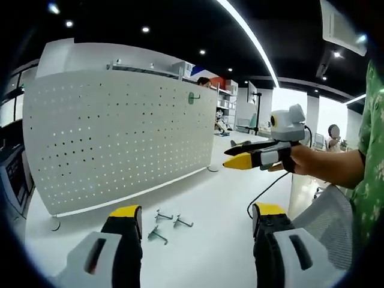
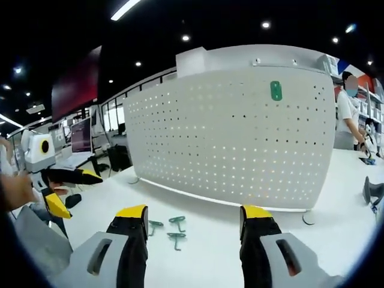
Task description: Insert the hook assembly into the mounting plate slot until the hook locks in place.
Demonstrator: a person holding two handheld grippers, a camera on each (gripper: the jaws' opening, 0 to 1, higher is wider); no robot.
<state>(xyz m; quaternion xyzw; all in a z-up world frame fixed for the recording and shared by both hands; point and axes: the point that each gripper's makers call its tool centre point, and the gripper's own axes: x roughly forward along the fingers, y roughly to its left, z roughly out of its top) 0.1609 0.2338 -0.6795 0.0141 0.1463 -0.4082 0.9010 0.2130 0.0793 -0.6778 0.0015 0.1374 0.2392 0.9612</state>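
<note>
A white perforated mounting plate point(image 1: 120, 138) point(image 2: 240, 138) stands upright on the white table point(image 1: 222, 198). One green hook point(image 1: 193, 97) point(image 2: 276, 90) hangs near its top edge. Three green hooks point(image 1: 163, 217) point(image 2: 176, 222) lie loose on the table in front of the plate. My left gripper point(image 1: 198, 211) is open above the table, just short of the loose hooks, with nothing between its jaws. It also appears at the left of the right gripper view point(image 2: 81, 195). My right gripper point(image 2: 193, 211) is open and holds nothing. In the left gripper view a hand holds it point(image 1: 227, 158) in the air to the right.
A black cable point(image 1: 264, 195) trails across the table's right side. The plate rests on small round feet point(image 2: 309, 217). A person point(image 2: 347, 114) stands behind the plate at the right. Monitors point(image 2: 81, 135) and shelving sit beyond the table. A green patterned sleeve point(image 1: 369, 150) borders the left gripper view.
</note>
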